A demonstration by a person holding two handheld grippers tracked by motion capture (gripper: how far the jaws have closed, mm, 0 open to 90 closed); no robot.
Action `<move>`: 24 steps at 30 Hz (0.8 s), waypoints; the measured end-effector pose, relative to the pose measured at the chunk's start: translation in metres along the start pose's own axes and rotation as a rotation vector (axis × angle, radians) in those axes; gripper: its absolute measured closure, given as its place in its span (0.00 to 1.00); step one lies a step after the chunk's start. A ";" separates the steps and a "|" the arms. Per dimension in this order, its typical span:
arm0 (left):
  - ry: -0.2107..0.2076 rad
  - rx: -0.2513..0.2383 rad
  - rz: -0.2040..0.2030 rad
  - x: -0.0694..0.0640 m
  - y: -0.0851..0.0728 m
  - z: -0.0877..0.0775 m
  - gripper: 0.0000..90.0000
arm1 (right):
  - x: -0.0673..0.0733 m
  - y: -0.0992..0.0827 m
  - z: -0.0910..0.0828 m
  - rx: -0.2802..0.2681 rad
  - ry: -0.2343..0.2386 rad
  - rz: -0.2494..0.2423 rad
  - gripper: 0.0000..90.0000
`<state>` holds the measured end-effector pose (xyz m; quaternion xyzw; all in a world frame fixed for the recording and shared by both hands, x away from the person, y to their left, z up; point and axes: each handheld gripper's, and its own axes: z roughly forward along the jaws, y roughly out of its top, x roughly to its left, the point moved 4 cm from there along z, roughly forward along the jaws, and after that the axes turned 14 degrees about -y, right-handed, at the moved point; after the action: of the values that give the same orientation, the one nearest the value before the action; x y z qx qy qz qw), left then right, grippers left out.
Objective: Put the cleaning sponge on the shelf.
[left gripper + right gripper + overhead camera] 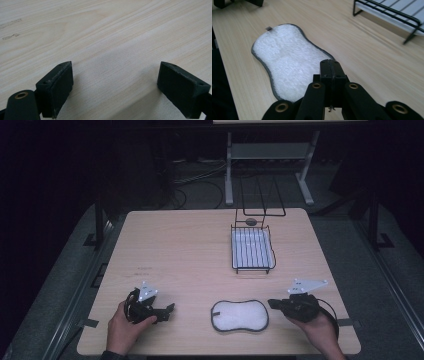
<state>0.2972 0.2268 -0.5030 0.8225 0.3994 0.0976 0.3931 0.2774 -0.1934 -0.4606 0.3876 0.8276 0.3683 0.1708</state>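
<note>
From above, a pale wooden surface [190, 250] carries a black wire rack [252, 251] toward its far right and a white, dark-edged pad [239, 315] near the front edge, lying flat between the two hands. The left gripper [169, 310] sits well left of the pad, the right gripper [272, 303] just beside its right end. In the left gripper view the jaws stand wide apart over bare wood (nothing between them). In the right gripper view the jaws are pressed together, empty, above the pad's [287, 65] near end, the rack [392, 15] beyond
</note>
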 end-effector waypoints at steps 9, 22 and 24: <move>0.000 -0.001 0.000 0.000 0.000 0.000 0.14 | 0.026 0.006 0.015 0.025 0.056 -0.052 1.00; 0.000 -0.001 0.000 0.000 0.000 0.000 0.14 | 0.042 0.008 0.035 0.072 0.084 -0.080 1.00; 0.000 0.001 0.000 0.000 0.000 0.000 0.14 | 0.042 0.007 0.039 0.084 0.085 -0.088 1.00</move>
<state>0.2972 0.2269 -0.5030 0.8226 0.3994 0.0975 0.3929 0.2756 -0.1395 -0.4814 0.3418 0.8651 0.3414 0.1350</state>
